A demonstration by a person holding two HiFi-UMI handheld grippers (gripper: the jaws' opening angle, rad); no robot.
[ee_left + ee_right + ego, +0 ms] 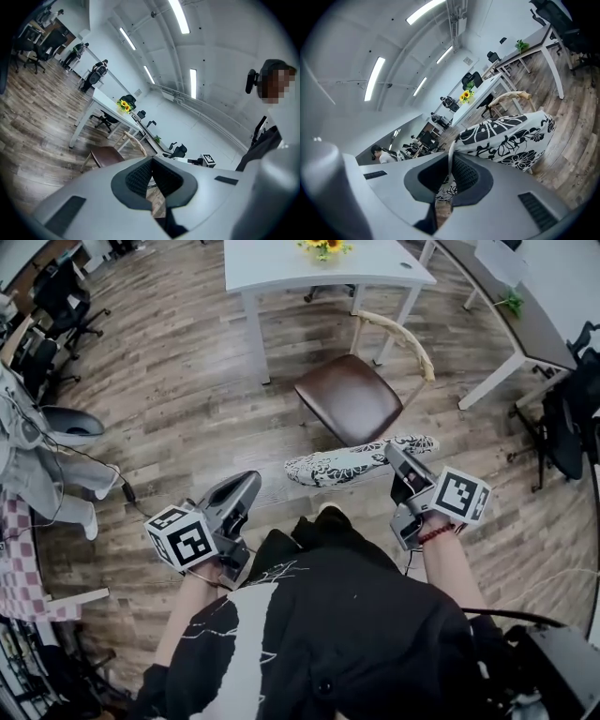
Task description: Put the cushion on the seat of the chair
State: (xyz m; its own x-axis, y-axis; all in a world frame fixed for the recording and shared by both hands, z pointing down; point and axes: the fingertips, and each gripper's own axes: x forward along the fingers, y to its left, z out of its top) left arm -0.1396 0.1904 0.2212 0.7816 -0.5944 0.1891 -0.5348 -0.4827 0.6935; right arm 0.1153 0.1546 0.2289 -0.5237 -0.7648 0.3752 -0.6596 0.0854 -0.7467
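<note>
Nearest the person, the left hand-held gripper (249, 482) hangs over the floor (187, 409) with its jaws pressed together and nothing between them. It takes no part in the carry. The right hand-held gripper (395, 455) is pinched tight on one edge of the cushion (352, 463). In the right gripper view, the black-and-white flowered fabric runs straight into the closed pads and fans out beyond them.

The cushion is off the floor and held roughly flat. It stretches from the right hand-held gripper across toward the left, between the person and the chair (349, 397). It is just short of the seat's front edge and does not rest on it. The brown seat is bare, with the curved wooden back on its far side. Beyond stands a white table (281, 268) with sunflowers (323, 247) on it.

The pick-up looks done and the carry is most of the way there. What seems left is to bring the cushion forward over the seat, lay it down flat within the edges, and let go. With only one edge held, the free end may sag and catch the seat's front.
</note>
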